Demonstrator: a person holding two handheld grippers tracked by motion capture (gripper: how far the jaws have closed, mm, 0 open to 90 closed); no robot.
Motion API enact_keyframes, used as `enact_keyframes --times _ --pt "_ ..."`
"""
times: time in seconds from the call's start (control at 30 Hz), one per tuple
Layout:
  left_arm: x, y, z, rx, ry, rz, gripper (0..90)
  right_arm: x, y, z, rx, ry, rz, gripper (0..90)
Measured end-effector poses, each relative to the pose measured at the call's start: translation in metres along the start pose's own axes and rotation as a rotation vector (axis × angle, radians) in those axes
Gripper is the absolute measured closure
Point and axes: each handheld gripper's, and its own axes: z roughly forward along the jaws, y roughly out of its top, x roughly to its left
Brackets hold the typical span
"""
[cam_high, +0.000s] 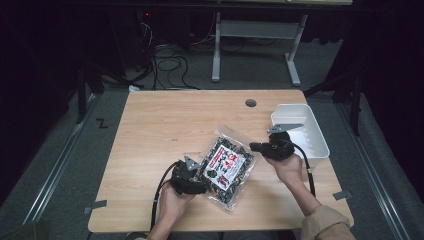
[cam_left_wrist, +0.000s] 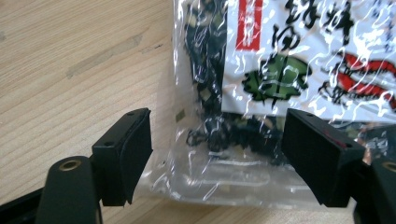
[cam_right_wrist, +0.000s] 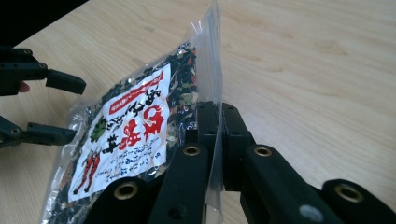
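A clear plastic bag of dark dried bits, with a white label in red and black print, lies tilted near the table's front edge. My right gripper is shut on its right seam, and that thin edge stands upright between the closed jaws of the right gripper. My left gripper is at the bag's left end, open. Its pads stand wide apart, with the sealed end of the bag lying between them. The left gripper also appears open beyond the bag.
A white plastic bin stands at the table's right edge, just behind my right hand. The wooden table has a cable hole at the back. Cables and a desk frame lie on the floor beyond.
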Motion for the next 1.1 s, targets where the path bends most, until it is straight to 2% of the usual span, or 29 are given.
enact_keyframes --times 0.53,0.63,0.67,0.73,0.77,1.1 --pt "0.006 -0.001 -0.006 -0.009 -0.006 -0.018 26.2 0.004 0.02 -0.025 -0.036 -0.019 -0.041 90.0" --pt "0.007 -0.001 -0.007 -0.007 -0.009 -0.022 26.5 0.007 0.026 -0.03 -0.042 -0.016 -0.054 90.0" --pt "0.008 -0.001 -0.007 -0.005 -0.016 -0.024 26.5 0.01 0.031 -0.033 -0.048 -0.015 -0.072 90.0" --pt "0.008 -0.001 -0.008 -0.004 -0.026 -0.029 26.5 0.012 0.033 -0.035 -0.048 -0.016 -0.066 90.0" --pt "0.008 -0.002 -0.008 -0.003 -0.028 -0.028 26.5 0.014 0.039 -0.038 -0.054 -0.014 -0.085 90.0" --pt "0.007 -0.006 -0.013 0.018 -0.042 -0.013 26.5 0.026 0.056 -0.043 -0.058 -0.013 -0.121 90.0"
